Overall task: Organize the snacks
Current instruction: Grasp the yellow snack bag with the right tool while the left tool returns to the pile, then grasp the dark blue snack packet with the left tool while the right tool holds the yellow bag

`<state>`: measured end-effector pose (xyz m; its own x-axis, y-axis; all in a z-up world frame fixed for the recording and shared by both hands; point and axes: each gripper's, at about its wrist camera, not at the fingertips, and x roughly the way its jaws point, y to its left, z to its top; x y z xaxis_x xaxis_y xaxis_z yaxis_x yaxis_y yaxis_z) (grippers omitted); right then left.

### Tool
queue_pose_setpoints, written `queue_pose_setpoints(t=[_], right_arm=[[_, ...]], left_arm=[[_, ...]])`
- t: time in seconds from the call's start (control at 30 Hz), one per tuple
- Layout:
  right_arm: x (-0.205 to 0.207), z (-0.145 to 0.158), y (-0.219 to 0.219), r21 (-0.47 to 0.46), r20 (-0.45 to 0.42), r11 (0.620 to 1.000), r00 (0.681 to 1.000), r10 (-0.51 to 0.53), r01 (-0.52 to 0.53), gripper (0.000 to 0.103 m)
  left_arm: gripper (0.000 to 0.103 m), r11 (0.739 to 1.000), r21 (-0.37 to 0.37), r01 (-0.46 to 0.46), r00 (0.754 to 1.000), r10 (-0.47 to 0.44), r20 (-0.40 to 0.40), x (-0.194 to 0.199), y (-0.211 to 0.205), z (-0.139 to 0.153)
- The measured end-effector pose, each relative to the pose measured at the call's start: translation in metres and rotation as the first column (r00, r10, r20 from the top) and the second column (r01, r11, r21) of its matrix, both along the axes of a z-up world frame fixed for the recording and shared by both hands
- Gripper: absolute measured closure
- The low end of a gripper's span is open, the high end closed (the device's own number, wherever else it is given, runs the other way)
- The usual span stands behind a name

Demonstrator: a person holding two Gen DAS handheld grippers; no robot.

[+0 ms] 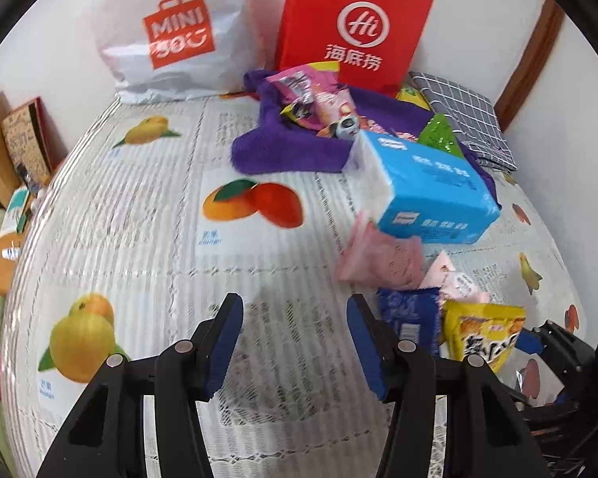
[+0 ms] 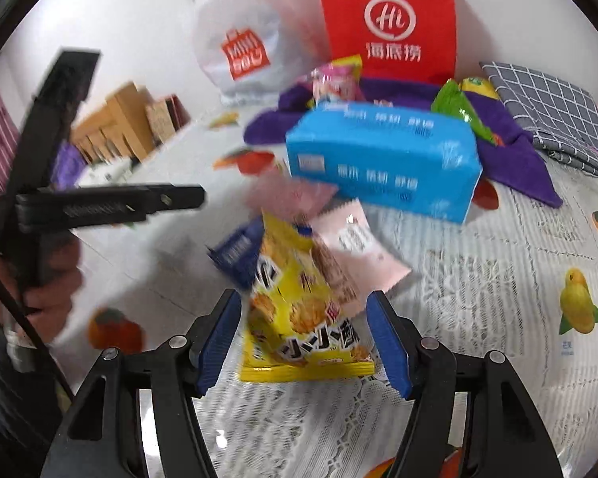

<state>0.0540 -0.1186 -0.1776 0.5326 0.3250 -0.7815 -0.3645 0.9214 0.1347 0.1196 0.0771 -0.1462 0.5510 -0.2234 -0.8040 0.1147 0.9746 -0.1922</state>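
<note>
A yellow snack bag (image 2: 299, 318) lies flat on the fruit-print tablecloth (image 2: 478, 286), between the blue pads of my right gripper (image 2: 303, 298). The jaws stand a little wider than the bag and do not press on it. Behind it lie a dark blue packet (image 2: 239, 251) and pink packets (image 2: 351, 239). My left gripper (image 1: 295, 306) is open over bare cloth, with the blue packet (image 1: 410, 314) and yellow bag (image 1: 486, 334) just to its right. More snacks (image 1: 315, 95) are piled on a purple cloth (image 1: 291, 147) at the back.
A blue tissue pack (image 1: 426, 187) sits at the purple cloth's front edge. A red paper bag (image 1: 351, 20) and a white shopping bag (image 1: 179, 40) lean on the back wall. A grey checked cloth (image 1: 466, 115) lies far right, cardboard boxes (image 2: 115, 123) far left.
</note>
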Motion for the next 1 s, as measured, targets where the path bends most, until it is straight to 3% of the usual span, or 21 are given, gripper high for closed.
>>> queue_pose_setpoints(t=[0.17,0.27,0.47,0.57,0.83,1.0], right_arm=[[0.001,-0.009,0.007,-0.061,0.007,0.998,1.000,-0.005,0.005,0.039],[-0.001,-0.010,0.004,-0.050,0.013,0.999,1.000,-0.014,0.015,0.042],[0.001,-0.010,-0.004,-0.018,0.021,0.998,0.998,-0.056,0.057,0.045],[0.002,-0.009,-0.008,-0.012,0.031,0.997,0.996,-0.081,0.082,0.045],[-0.011,0.004,-0.016,0.042,0.058,0.997,0.996,-0.061,0.058,0.048],[-0.019,0.014,-0.042,0.044,0.091,0.993,0.990,-0.110,0.106,0.048]], left_arm=[[0.051,1.000,-0.016,-0.016,0.999,0.015,-0.031,-0.001,0.007,-0.014],[0.051,1.000,0.011,-0.019,1.000,0.019,-0.006,-0.004,0.003,-0.020],[0.036,0.999,0.042,0.006,0.999,-0.007,0.038,-0.008,-0.006,-0.022],[0.034,0.999,0.053,0.008,0.999,-0.011,0.045,-0.008,-0.009,-0.022],[0.036,0.999,-0.051,0.008,1.000,-0.007,0.015,-0.016,0.002,-0.017],[0.036,0.986,-0.151,0.076,0.997,-0.076,0.006,-0.017,-0.014,-0.014]])
